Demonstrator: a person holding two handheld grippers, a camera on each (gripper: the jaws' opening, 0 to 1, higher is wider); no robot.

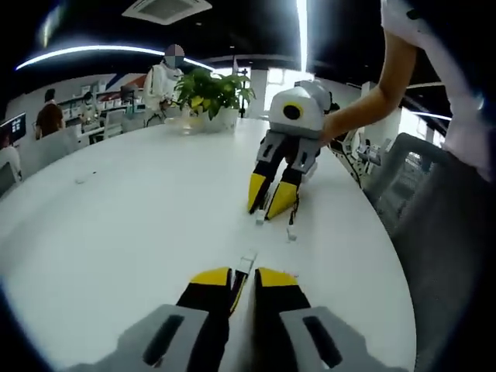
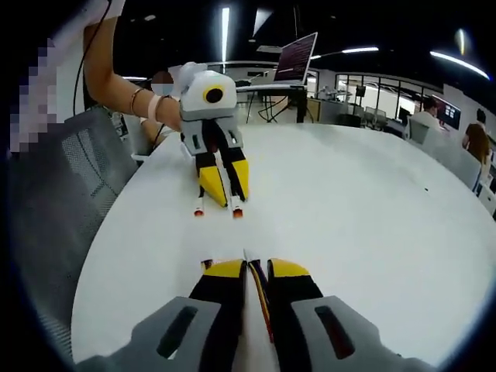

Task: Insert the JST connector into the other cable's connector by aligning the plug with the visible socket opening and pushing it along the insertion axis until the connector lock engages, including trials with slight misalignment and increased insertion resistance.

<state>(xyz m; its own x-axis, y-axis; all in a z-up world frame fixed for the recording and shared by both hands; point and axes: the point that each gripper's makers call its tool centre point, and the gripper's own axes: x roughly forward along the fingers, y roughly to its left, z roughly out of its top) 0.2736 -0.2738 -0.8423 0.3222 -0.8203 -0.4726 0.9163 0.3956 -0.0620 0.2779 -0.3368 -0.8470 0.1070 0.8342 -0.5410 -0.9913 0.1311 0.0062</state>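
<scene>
In the left gripper view my left gripper is shut on a small white JST connector that pokes out past its yellow tips. Across the white table my right gripper points its tips down at the tabletop. A small white connector and a dark cable end lie just beneath it. In the right gripper view my right gripper is shut on a red-and-black cable with a white tip. My left gripper faces it, with two red-tipped white ends below its fingers.
A potted plant stands at the table's far edge. Mesh chairs sit by the near rim. A person's forearm holds the left gripper. A laptop stands beyond the table, and people sit at desks behind.
</scene>
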